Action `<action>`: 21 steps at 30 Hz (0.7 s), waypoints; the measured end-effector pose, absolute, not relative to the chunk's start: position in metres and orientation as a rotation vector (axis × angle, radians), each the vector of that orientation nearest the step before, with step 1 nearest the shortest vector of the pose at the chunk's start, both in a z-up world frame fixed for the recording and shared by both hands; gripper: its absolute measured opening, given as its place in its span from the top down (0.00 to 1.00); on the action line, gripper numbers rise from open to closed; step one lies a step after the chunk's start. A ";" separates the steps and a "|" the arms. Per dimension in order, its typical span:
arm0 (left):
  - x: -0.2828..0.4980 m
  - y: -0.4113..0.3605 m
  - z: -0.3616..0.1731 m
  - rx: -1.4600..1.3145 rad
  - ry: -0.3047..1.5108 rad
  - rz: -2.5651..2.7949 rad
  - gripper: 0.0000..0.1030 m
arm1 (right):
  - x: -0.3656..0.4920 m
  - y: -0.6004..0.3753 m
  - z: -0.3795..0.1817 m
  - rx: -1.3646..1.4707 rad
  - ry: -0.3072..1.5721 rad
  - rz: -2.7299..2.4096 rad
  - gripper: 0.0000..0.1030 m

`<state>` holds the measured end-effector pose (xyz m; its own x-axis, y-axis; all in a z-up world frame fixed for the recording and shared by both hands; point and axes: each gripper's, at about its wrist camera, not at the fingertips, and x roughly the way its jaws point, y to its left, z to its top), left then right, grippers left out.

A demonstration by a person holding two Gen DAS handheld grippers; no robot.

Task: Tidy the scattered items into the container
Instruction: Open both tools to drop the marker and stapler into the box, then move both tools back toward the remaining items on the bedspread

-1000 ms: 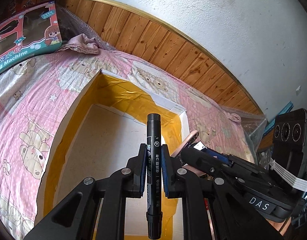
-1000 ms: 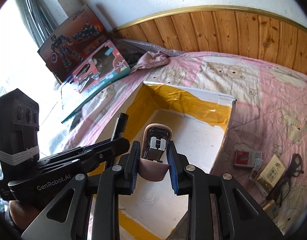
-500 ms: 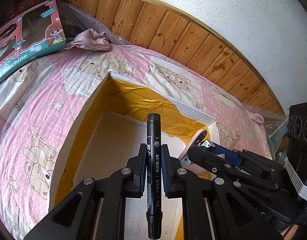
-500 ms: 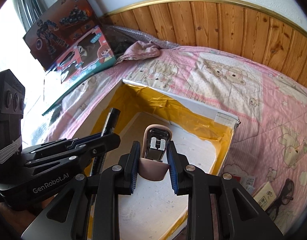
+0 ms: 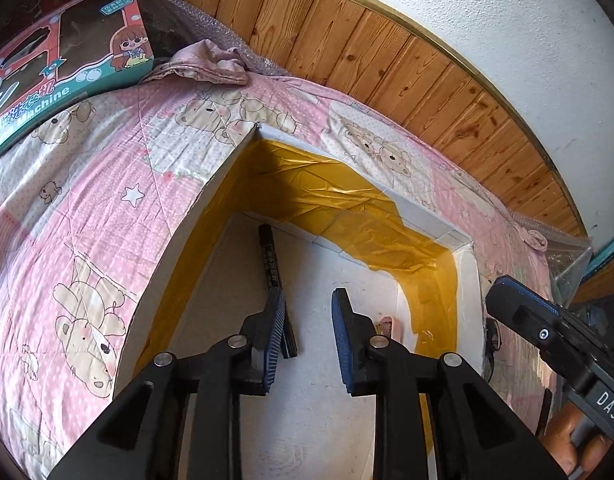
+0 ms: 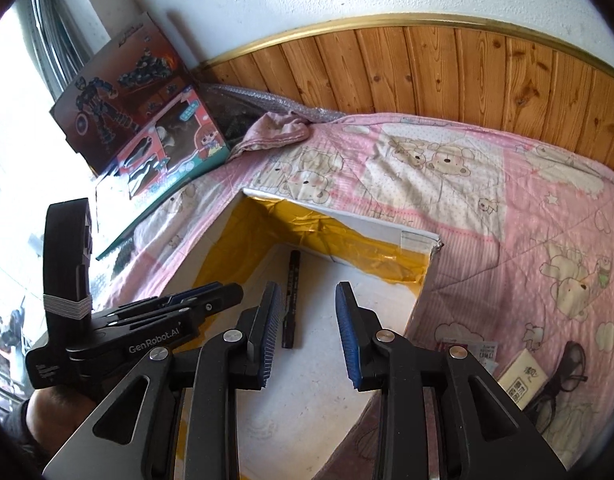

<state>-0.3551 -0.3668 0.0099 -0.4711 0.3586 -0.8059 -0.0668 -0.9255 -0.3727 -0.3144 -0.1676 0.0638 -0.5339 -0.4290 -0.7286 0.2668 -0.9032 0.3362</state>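
Both grippers empty over the box, marker already inside

Left wrist view: the left gripper (image 5: 307, 300) hangs jaws apart, nothing in it, above the white foam box (image 5: 211, 200) with yellow tape lining. The black marker (image 5: 275, 286) lies flat on the box floor, and a pinkish item (image 5: 387, 325) pokes out beside the right finger.

Right wrist view: the right gripper (image 6: 307, 300) is spread wide too, empty, with the marker just past its left finger. Glasses (image 6: 563, 376), a red packet (image 6: 447, 347) and a small yellowish box (image 6: 521, 378) sit on the pink bear quilt (image 6: 487, 200) outside the container. Risk, I'd say: the grippers are close together, so swinging right for those could clip the box wall or the other gripper.
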 end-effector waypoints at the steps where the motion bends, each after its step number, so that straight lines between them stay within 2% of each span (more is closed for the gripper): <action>1: -0.349 -0.367 0.014 -1.438 -0.434 2.461 0.75 | -0.307 -0.166 0.067 1.216 -0.276 -2.434 0.69; 21: -0.199 -0.338 0.071 -1.204 -0.311 2.485 0.75 | -0.153 -0.112 0.074 1.089 -0.525 -2.427 0.69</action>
<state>-0.1985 -0.3382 0.0712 -0.5716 0.4118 -0.7097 -0.2241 -0.9104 -0.3477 -0.1534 -0.1119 0.0745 -0.6009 -0.5222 -0.6051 0.2253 -0.8370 0.4986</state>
